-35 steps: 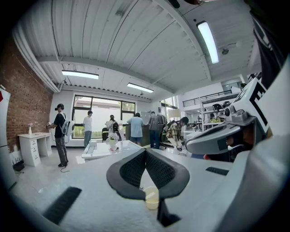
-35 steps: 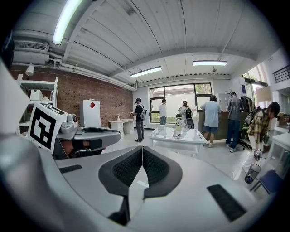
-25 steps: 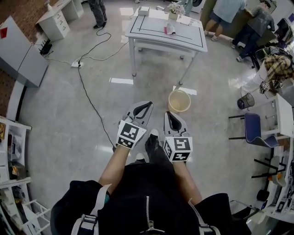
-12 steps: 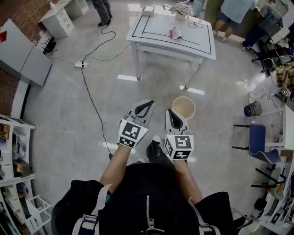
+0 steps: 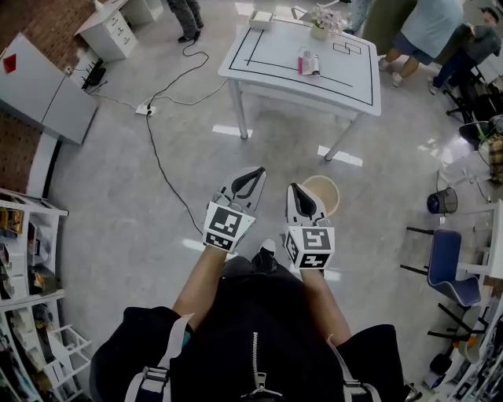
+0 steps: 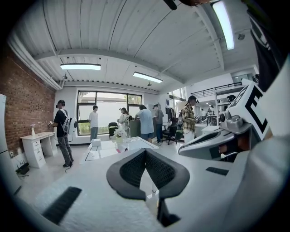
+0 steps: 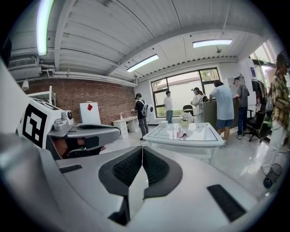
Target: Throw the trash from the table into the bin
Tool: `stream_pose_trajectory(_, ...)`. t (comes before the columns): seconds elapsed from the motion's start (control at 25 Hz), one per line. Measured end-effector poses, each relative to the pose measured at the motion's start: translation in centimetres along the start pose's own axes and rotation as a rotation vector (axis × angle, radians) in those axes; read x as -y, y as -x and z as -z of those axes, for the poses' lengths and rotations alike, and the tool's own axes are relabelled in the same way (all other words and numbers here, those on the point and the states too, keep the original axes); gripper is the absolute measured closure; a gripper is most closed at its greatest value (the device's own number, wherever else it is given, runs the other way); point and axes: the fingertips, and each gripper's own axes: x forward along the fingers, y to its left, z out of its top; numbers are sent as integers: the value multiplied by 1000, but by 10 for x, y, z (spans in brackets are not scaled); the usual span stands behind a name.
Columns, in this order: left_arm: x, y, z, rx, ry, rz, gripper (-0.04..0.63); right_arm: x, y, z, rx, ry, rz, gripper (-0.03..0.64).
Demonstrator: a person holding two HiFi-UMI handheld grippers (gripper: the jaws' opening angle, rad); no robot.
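A white table (image 5: pixel 354 74) with black line markings stands ahead. On it lies the trash, a small pink and white item (image 5: pixel 308 61), also in the right gripper view (image 7: pixel 179 132). A round beige bin (image 5: pixel 330 191) sits on the floor in front of the table, just past my right gripper (image 5: pixel 295 188). My left gripper (image 5: pixel 256 173) is held beside it at waist height. Both point toward the table, well short of it. In each gripper view, left (image 6: pixel 146 152) and right (image 7: pixel 142 149), the pads meet with nothing between them.
A flower vase (image 5: pixel 321 23) and a white box (image 5: pixel 261 17) also stand on the table. A black cable and power strip (image 5: pixel 144 110) cross the floor at left. Shelves (image 5: pixel 23 259) line the left, a blue chair (image 5: pixel 446 263) the right. People stand behind the table.
The table and the bin have come nearer in the head view as I walk toward them. Both grippers keep the same pose and stay shut.
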Motion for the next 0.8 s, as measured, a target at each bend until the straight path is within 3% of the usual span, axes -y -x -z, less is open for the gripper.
stream_pose_trajectory(0.8, -3, -92, -2, -28, 18, 69, 591, 74, -37, -8, -39, -17, 44, 606)
